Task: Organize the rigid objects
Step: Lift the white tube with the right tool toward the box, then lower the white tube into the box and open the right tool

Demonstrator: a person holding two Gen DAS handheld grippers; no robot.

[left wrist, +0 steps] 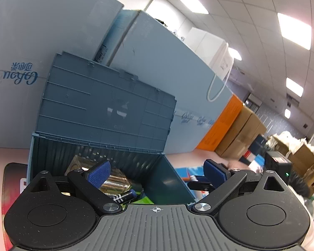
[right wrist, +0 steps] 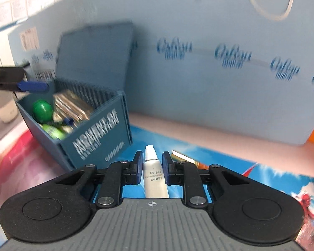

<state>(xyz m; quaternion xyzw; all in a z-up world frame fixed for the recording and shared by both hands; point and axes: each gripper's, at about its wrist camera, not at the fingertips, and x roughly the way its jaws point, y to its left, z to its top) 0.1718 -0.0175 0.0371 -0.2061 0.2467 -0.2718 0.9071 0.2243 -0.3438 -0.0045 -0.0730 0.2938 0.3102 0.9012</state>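
Printed blue mat [right wrist: 240,167] across the near tabletop, pink surface past its edge.

Nearest, on the right wrist view: right gripper [right wrist: 151,167] clamped on a white tube [right wrist: 155,179], blue pads pressing both flanks, cap pointing away toward the wall. Cannot tell whether the tube is clear of the mat yet. Just beside the right-hand pad, lying on the mat: a thin gold-and-orange stick-like item [right wrist: 184,156], too blurred to name, not yet dealt with.

Further off, to the left: blue bin [right wrist: 98,133], lid [right wrist: 94,56] hinged up and leaning against the backdrop. Already inside: green egg-shaped pieces [right wrist: 41,107], a shiny gold pack [right wrist: 73,104], and, on the left wrist view, a dark cylinder with white stripes [left wrist: 125,196].

Over the bin's near rim: left gripper [left wrist: 157,171], fingers spread wide, nothing between them, apparently waiting there or steadying nothing at all.

Farthest: pale blue foam boards [right wrist: 198,83] with printed logos, closing off the back of the table.

Judged progress: well along. Several pieces binned, tube grasped but not yet delivered, stick-like item left on the mat. Likely remaining: carrying the tube over the bin wall, releasing it, fetching the last item, perhaps shutting the lid.
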